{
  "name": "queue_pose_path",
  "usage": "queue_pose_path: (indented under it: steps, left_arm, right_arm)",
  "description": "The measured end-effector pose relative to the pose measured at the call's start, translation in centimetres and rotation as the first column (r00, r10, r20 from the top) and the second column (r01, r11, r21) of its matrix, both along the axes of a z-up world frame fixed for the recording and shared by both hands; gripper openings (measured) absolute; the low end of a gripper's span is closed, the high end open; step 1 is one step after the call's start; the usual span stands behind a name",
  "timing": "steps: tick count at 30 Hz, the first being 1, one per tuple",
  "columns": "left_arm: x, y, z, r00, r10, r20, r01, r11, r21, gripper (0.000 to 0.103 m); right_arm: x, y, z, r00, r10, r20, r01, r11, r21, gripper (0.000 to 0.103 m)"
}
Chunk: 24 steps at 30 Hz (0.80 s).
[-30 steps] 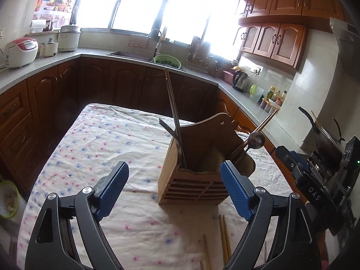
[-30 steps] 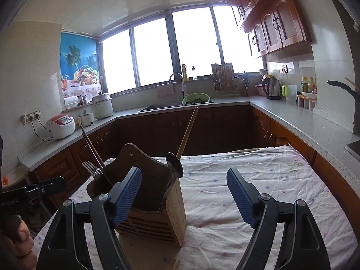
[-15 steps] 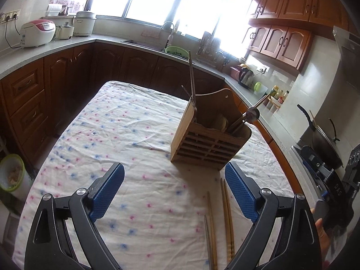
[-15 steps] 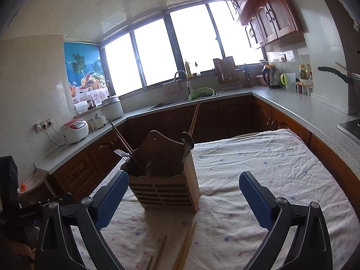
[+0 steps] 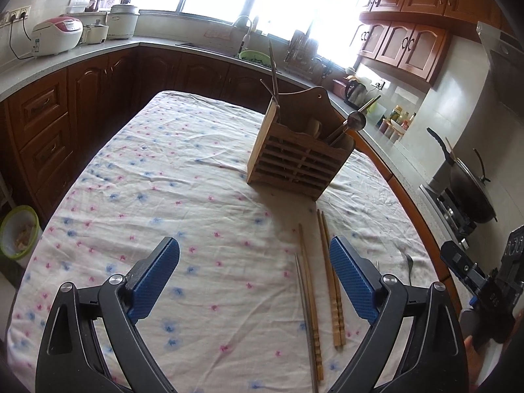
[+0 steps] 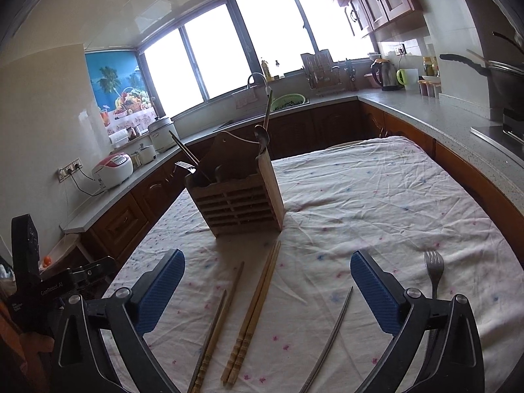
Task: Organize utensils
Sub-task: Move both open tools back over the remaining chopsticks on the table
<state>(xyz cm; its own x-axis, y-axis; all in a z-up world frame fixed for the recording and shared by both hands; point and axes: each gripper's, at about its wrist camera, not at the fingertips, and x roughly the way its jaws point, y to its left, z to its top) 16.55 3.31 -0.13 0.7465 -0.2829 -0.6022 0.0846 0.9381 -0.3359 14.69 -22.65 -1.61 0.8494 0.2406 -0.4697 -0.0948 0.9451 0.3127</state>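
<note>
Both grippers have backed away from the wooden holder (image 6: 240,193). Jaws apart, empty — left gripper (image 5: 254,278), right gripper (image 6: 267,291). Paired chopsticks (image 6: 253,314) lie lengthwise between the right's fingers, lower centre — nearer it.

White tablecloth (image 5: 196,177) with pink and blue flecks; brown wooden holder (image 5: 301,160).

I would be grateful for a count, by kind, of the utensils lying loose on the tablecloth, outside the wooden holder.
Wooden chopsticks: 3 (a pair lying together, plus one alone)
Metal chopsticks: 2 (lying apart from each other)
Fork: 1
Total: 6
</note>
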Motion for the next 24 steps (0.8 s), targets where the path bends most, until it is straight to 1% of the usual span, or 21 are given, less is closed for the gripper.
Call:
queue_pose_path:
  steps: [6,11,24]
  left_arm:
    - [-1.0,-0.5,-1.1,0.999,-0.016,-0.028,0.016,1.0,0.009,0.095]
    - [-1.4,-0.9,-1.6,0.999,-0.023,-0.046,0.023,1.0,0.006,0.095]
    - [-1.2,-1.6,-2.2,0.997,-0.042,-0.064,0.043,0.999,0.02,0.095]
  right_arm:
    - [-1.9,-0.6,-1.6,0.999,-0.016,-0.045,0.016,1.0,0.002,0.102]
    - [-2.7,-1.3,-2.6,0.996,-0.034,-0.076,0.035,0.999,0.013,0.102]
    - [-2.8,-1.9,-3.8,0.991,-0.056,-0.123,0.058,0.998,0.014,0.102]
